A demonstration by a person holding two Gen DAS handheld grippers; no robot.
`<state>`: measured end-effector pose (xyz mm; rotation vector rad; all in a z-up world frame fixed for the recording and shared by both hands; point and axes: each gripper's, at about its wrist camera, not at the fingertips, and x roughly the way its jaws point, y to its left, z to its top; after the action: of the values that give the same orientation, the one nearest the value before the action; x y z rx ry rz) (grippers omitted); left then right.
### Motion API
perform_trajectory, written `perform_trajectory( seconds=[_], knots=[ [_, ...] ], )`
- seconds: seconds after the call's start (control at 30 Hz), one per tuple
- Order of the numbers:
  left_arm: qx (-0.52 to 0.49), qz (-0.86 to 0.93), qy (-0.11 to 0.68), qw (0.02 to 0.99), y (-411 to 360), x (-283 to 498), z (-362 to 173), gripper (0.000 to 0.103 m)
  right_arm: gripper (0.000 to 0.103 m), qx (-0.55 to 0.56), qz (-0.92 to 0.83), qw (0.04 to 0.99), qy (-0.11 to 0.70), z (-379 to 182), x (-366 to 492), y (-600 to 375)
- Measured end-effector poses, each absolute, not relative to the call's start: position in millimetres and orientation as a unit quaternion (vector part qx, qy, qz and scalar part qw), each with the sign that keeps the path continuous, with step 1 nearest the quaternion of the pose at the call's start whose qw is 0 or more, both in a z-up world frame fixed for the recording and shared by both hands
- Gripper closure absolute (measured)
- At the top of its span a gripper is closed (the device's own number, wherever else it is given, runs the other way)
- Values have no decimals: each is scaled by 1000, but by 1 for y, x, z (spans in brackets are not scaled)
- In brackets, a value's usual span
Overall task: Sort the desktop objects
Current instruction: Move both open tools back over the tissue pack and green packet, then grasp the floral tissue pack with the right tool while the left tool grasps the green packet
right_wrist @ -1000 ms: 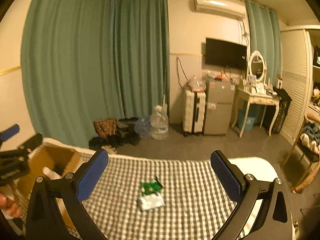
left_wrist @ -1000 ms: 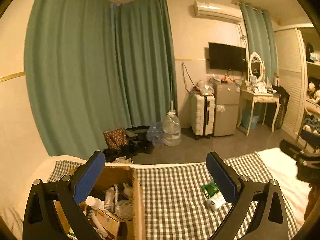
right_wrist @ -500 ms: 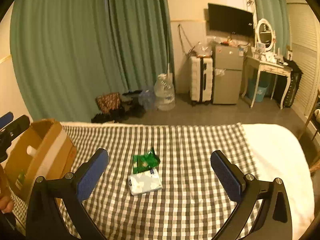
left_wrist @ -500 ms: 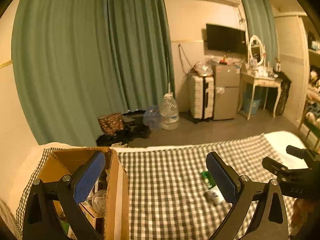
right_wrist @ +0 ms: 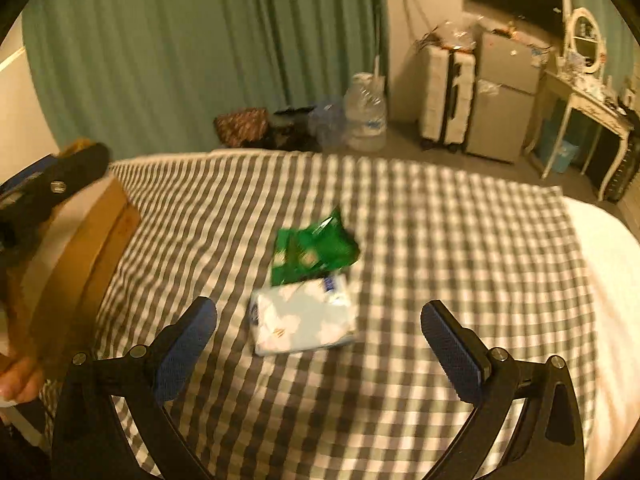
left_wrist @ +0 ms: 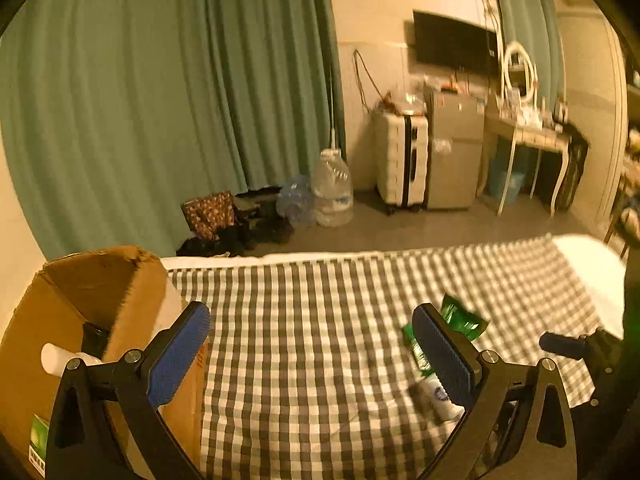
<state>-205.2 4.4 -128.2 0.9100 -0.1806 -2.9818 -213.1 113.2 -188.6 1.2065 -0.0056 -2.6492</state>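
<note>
A white tissue pack (right_wrist: 304, 322) and a green snack packet (right_wrist: 314, 250) lie together on the checked cloth (right_wrist: 440, 248). My right gripper (right_wrist: 318, 344) is open and empty, hovering just short of the tissue pack. In the left wrist view the green packet (left_wrist: 462, 318) and tissue pack (left_wrist: 438, 398) lie partly behind the right finger. My left gripper (left_wrist: 310, 348) is open and empty beside a cardboard box (left_wrist: 88, 304) at the left, which holds a white bottle (left_wrist: 64, 358). The right gripper shows at the right edge of the left wrist view (left_wrist: 568, 346).
The box also shows at the left of the right wrist view (right_wrist: 84, 248), with the left gripper (right_wrist: 52, 188) above it. Beyond the table's far edge are curtains (left_wrist: 160, 100), water jugs (left_wrist: 332, 194), a suitcase (left_wrist: 400, 164) and a dressing table (left_wrist: 528, 136).
Both grippers have dropped and tilted down toward the table. The right one has closed in on the tissue pack and green packet. The left one has shifted right, off the box.
</note>
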Motion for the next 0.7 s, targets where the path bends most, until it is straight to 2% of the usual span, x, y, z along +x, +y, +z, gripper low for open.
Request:
perform_trajectory(
  seconds=[0.23, 0.33, 0.43, 0.5, 0.53, 0.7],
  knots=[
    [324, -945, -38, -6, 6, -229, -147, 0, 0, 444, -888, 114, 31, -220, -231, 93],
    [346, -938, -37, -6, 5, -241, -159, 0, 2, 463, -879, 113, 13, -233, -237, 95],
    [373, -927, -23, -16, 9, -251, -178, 0, 12, 490, -865, 103, 25, -249, -241, 91],
    [385, -922, -31, -28, 19, -257, -189, 0, 22, 481, -869, 104, 53, -255, -238, 84],
    [389, -920, -40, -29, 24, -259, -193, 0, 30, 477, -871, 104, 61, -255, -238, 83],
    [405, -911, -57, -60, 52, -267, -206, 0, 30, 482, -869, 104, 26, -251, -239, 108]
  ],
)
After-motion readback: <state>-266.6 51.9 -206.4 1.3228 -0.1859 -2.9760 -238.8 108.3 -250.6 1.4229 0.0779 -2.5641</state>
